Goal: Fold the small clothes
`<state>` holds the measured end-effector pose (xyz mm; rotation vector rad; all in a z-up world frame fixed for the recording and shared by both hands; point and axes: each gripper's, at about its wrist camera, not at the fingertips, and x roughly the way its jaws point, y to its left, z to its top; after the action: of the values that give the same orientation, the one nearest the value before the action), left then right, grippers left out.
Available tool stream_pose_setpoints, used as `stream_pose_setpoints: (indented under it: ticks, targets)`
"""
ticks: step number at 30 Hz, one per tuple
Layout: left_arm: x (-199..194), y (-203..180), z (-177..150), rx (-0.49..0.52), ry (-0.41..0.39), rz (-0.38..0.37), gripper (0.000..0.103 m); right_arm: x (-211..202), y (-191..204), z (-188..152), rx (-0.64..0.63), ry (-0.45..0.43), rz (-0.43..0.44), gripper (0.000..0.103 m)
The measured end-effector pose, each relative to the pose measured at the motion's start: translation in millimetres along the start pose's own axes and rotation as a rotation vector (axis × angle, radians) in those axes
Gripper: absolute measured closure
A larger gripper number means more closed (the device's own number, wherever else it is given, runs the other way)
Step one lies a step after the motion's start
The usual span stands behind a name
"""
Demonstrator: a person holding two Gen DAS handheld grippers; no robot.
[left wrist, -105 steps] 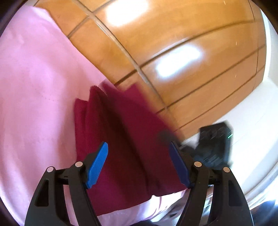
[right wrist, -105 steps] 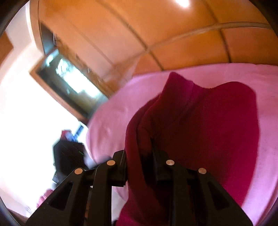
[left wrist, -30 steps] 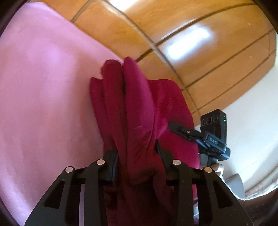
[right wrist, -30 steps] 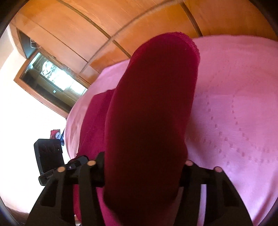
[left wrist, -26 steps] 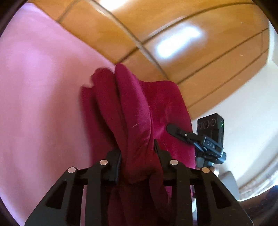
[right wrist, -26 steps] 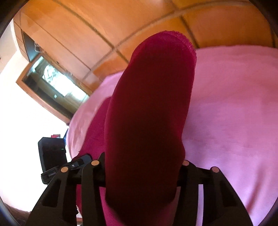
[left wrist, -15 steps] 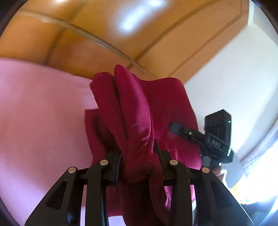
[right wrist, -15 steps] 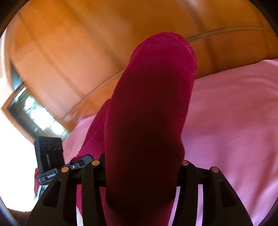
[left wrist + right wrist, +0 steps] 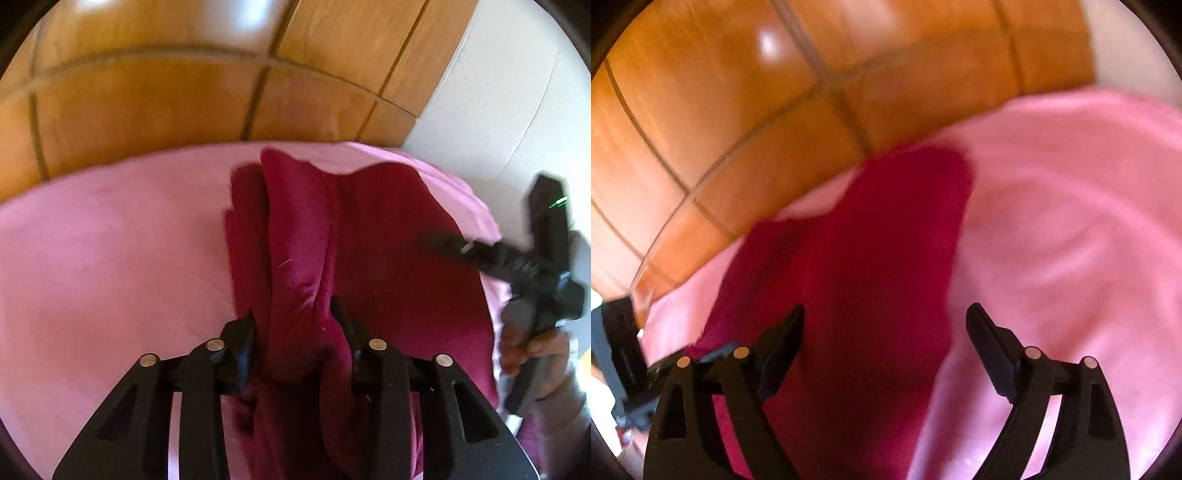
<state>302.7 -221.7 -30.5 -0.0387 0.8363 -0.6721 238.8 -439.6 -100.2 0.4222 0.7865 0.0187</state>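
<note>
Here, on the left side, the left gripper [image 9: 295, 325] is clamped on a thick bunched fold of the dark crimson fabric garment [image 9: 388, 236]. Its jaws have just eased slightly wider, yet the pads press the fold from both sides. From that grip the cloth runs straight ahead, long axis away from the gripper, and spreads rightward across the pink sheet [image 9: 110, 240] covering the work surface. Behind it stand glossy wooden panels [image 9: 147, 92].

On the right, the right gripper [image 9: 884, 325] has just opened wide. The garment lies between and beyond its jaws in its own view, but neither pad touches it, so that end is released onto the sheet. In the left wrist view a hand [image 9: 532, 350] carries this gripper at the cloth's right edge.

Likely the fold is being laid down; the left gripper, alone in holding cloth, governs where it settles.
</note>
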Motion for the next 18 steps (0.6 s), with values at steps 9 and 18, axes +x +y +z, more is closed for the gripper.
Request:
stream_pose_setpoints:
  ticks: [9, 18]
  targets:
    - [7.7, -5.7, -13.1, -0.032, -0.038, 0.104, 0.059, -24.3, 68.0, 0.9, -0.101, -0.096, 0.025, 0.024]
    - [6.0, -4.8, -20.1, -0.083, -0.042, 0.115, 0.043, 42.3, 54.4, -11.7, -0.144, -0.008, -0.179, 0.020]
